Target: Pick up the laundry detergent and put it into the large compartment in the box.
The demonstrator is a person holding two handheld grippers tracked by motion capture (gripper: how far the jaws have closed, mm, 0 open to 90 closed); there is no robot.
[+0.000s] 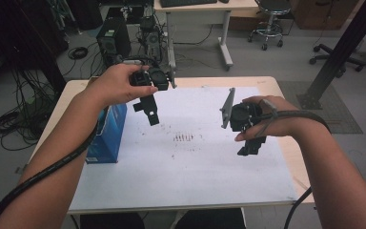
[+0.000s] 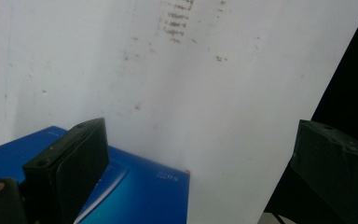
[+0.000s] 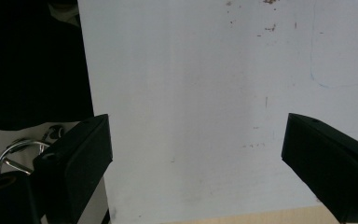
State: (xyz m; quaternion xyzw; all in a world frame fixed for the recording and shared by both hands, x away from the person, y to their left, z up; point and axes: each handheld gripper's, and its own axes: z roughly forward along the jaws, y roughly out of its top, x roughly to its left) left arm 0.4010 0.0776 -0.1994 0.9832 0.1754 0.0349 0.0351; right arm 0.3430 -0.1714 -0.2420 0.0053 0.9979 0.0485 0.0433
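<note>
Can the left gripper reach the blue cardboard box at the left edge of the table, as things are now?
Probably yes. The left gripper hangs open just beside the blue cardboard box, and nothing lies between them on the white sheet.

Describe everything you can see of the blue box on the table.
The blue box stands at the left edge of the table, partly on the white sheet. It looks like glossy cardboard, rectangular, with pale curved lines and small print on its top face. It seems closed. The left gripper hovers above it, jaws apart, not touching.
</note>
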